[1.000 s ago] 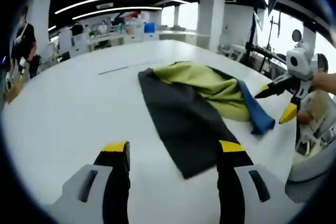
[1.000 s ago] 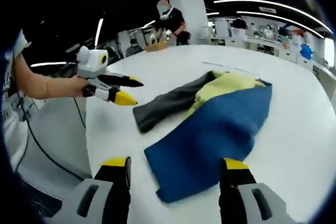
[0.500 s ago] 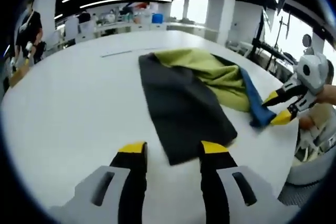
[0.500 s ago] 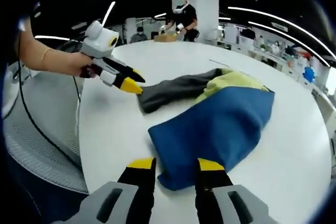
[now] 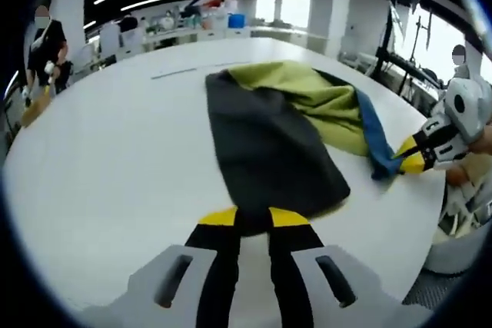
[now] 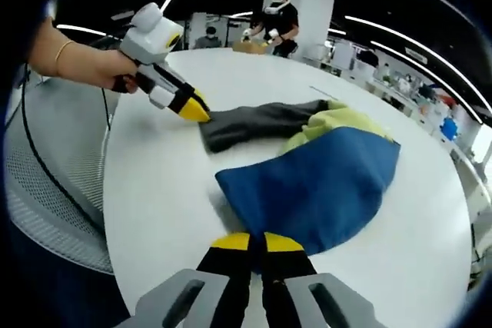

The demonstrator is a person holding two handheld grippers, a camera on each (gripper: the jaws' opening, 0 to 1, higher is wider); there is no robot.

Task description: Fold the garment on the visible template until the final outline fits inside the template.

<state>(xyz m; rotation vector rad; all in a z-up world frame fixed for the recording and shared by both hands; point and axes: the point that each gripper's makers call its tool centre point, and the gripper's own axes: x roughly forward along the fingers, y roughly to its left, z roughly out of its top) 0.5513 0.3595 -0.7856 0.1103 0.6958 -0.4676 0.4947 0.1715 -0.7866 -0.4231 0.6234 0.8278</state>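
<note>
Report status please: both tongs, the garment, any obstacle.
Left tongs shut on garment's dark corner. Right tongs shut on its blue corner. Garment lies bunched on white table, unfolded. No obstacle near.

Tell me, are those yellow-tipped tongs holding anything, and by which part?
Yes. The left tongs pinch the near end of the garment's dark grey sleeve. The right tongs pinch the near edge of its blue sleeve.
</note>
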